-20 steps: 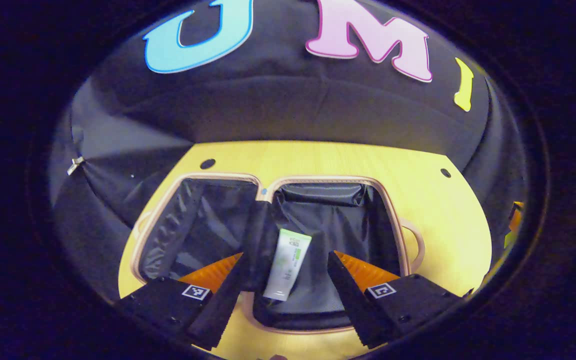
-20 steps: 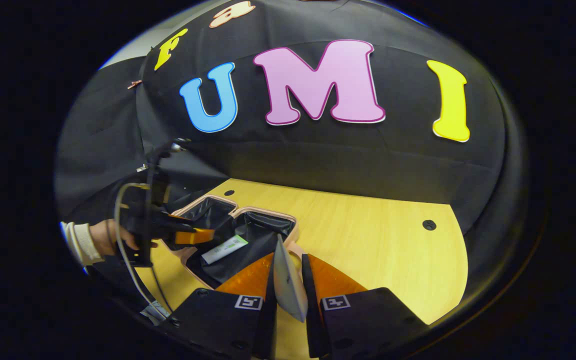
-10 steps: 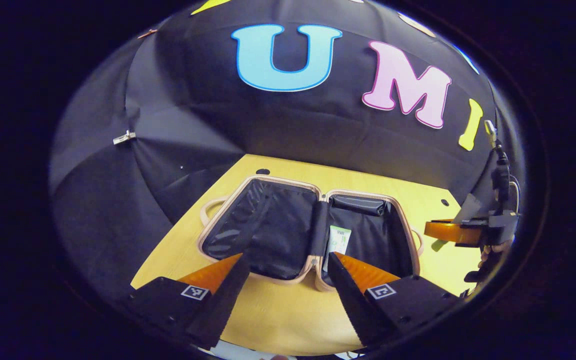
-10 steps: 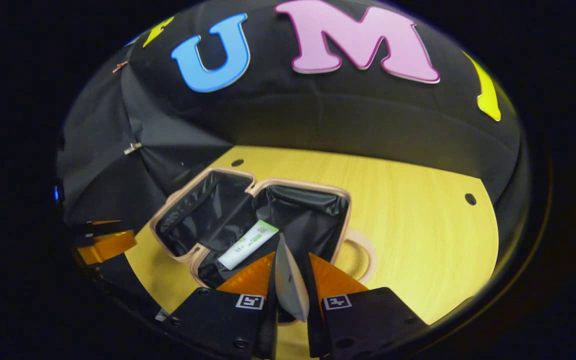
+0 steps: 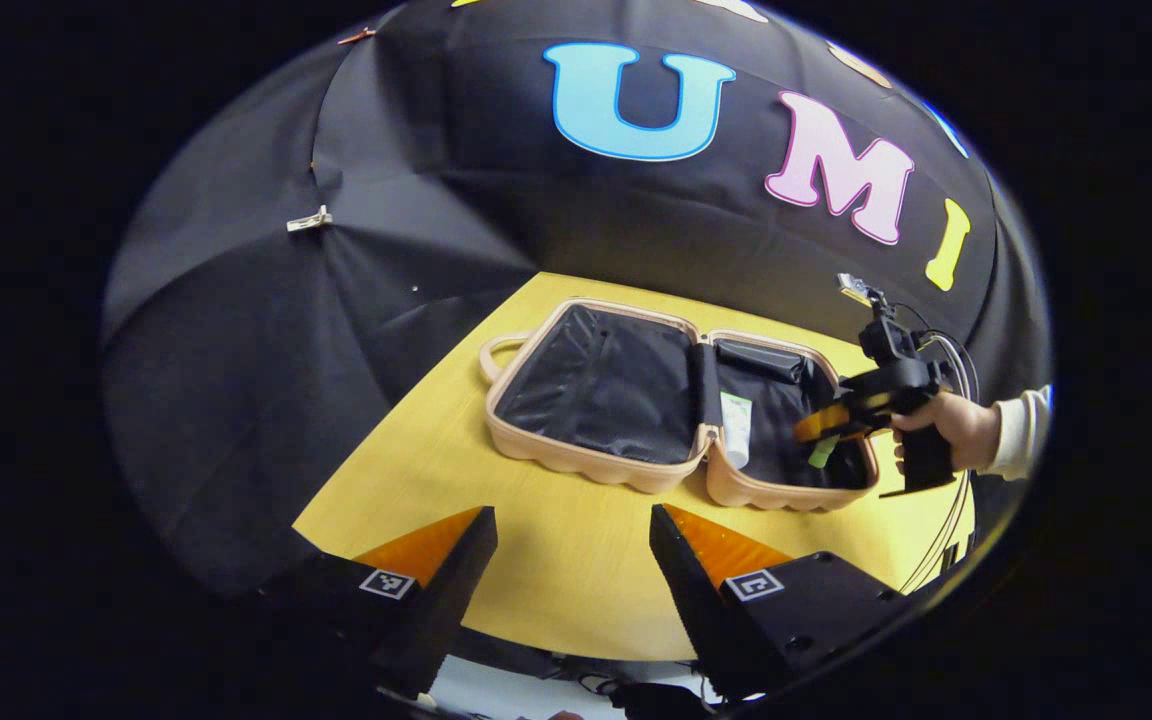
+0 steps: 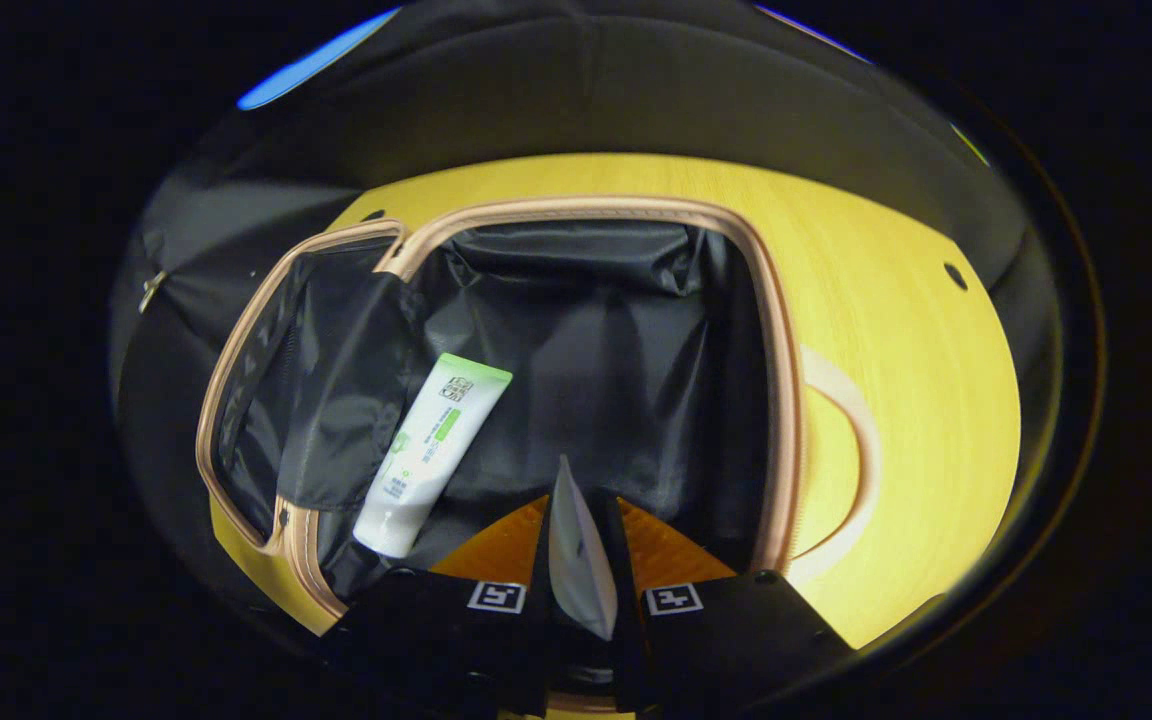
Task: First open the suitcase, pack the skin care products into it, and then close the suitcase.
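Left gripper (image 5: 573, 525): low centre of the left gripper view, fingers spread wide, nothing between them.
Right gripper (image 6: 581, 520): bottom centre of the right gripper view, fingers pinched close together on a thin flat piece.
Hand (image 5: 951, 428): right edge of the left gripper view, pale cuff, gripping the right gripper's handle.

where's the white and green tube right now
The tube lies inside the open suitcase, in its right half beside the middle hinge, left of the right gripper in the right gripper view.
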The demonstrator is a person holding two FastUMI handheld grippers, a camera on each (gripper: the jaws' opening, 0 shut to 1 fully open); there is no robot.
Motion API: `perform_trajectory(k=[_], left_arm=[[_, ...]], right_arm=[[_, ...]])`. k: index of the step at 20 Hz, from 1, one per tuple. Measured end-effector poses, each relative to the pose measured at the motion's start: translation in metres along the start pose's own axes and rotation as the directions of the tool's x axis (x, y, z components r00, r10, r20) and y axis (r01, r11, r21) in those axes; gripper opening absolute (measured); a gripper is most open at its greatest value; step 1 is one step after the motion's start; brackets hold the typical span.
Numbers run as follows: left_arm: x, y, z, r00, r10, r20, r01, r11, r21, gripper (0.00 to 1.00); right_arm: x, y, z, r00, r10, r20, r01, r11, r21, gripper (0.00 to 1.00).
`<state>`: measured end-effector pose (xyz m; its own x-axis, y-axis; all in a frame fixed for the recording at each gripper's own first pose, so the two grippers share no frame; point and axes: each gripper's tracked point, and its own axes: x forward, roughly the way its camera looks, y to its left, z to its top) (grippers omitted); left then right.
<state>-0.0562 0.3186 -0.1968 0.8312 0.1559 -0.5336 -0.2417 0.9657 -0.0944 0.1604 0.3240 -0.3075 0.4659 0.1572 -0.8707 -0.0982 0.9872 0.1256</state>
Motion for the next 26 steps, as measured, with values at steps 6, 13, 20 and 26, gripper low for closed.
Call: perform_trajectory(k=[6,13,20,26], left_arm=[[-0.005,0.034,0.004,0.999,0.029,0.017,-0.029,0.999,-0.013,0.96],[0.057,0.084,0.061,0.995,0.049,0.085,-0.044,0.997,-0.058,0.96],[0.18,0.126,0.117,1.0,-0.014,0.023,0.018,0.976,-0.216,0.96],[0.275,0.128,0.129,0.993,-0.089,-0.077,0.057,0.937,-0.345,0.96]], right_arm=[[-0.025,0.003,0.013,0.998,-0.011,0.069,0.008,0.999,0.041,0.58],[-0.12,-0.014,0.002,0.966,0.012,0.26,-0.024,0.999,0.04,0.99],[-0.202,-0.088,-0.036,0.924,-0.094,0.371,0.042,0.989,0.145,0.98],[-0.256,-0.149,-0.099,0.92,-0.206,0.333,0.154,0.973,0.173,0.98]])
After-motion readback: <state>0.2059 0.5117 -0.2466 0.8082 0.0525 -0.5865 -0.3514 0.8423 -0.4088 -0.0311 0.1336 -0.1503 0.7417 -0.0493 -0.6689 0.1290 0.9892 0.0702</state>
